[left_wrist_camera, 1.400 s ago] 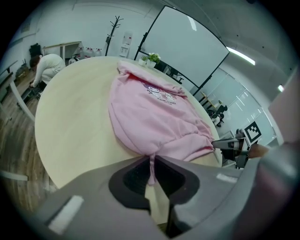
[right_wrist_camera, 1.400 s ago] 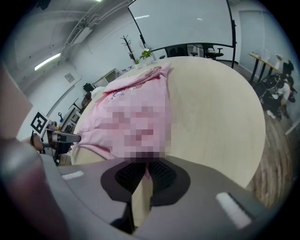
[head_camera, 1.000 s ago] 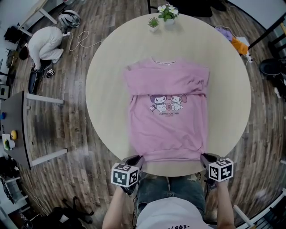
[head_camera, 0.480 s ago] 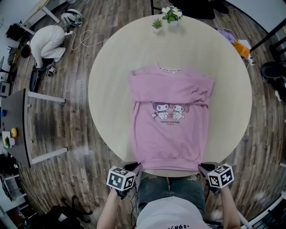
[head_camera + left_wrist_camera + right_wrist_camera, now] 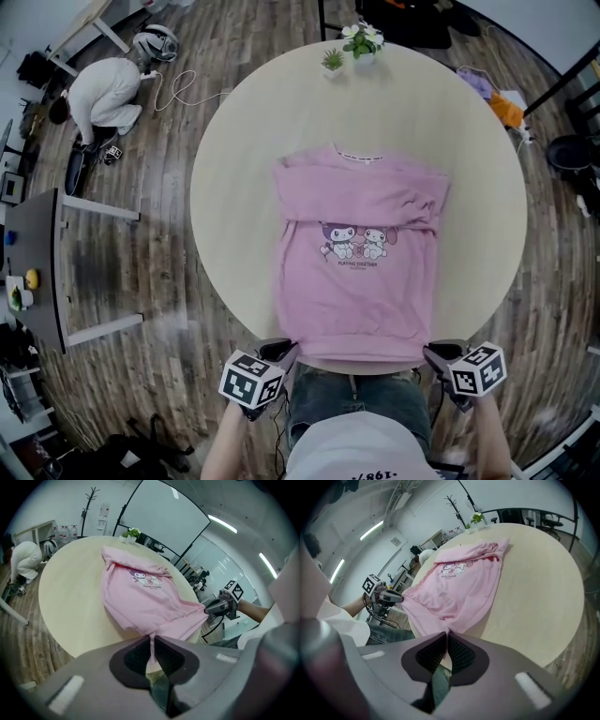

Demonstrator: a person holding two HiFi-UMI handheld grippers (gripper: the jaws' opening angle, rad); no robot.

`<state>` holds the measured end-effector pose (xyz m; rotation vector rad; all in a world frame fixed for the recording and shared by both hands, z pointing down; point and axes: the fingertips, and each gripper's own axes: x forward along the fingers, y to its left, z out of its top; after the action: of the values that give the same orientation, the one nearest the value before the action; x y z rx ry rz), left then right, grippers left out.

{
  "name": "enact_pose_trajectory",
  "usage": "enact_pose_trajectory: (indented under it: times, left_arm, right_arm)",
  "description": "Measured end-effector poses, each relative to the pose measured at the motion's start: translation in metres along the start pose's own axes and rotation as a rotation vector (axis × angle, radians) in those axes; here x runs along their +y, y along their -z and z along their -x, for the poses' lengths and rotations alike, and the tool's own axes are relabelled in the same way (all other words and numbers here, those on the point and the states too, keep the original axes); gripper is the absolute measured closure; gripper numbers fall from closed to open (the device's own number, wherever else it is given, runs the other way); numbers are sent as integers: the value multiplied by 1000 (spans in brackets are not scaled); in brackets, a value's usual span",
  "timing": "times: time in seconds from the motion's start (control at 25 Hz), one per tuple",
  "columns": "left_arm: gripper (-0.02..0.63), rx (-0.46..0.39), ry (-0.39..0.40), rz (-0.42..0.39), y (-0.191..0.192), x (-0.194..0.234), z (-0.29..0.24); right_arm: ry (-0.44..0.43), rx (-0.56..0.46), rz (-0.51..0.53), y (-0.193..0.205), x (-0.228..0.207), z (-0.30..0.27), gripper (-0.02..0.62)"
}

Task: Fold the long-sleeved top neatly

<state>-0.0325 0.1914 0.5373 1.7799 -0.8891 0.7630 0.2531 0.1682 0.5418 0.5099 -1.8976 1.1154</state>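
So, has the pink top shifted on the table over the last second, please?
Yes. The pink top has slid toward the table's near edge: its collar lies farther from the potted plants, its hem closer to that edge.

Left claw and right claw clamped shut.

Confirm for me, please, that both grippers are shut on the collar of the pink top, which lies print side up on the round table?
Not the collar: the head view shows the left gripper and the right gripper each shut on a corner of the hem of the pink top, at the near edge of the round table. The collar lies free at the far end.
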Motion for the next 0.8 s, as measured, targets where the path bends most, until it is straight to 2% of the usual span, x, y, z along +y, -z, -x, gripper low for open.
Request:
enact_pose_trajectory:
  times: [0.24, 0.52, 0.8]
  left_arm:
    - [575, -80, -9, -49, -47, 6, 12]
    - [575, -130, -27, -104, -100, 14, 16]
    - [575, -169, -22, -150, -154, 25, 21]
  right_arm:
    - [13, -65, 5, -42, -15, 15, 554]
    - [39, -131, 30, -92, -30, 25, 554]
    - [25, -185, 17, -139, -44, 37, 554]
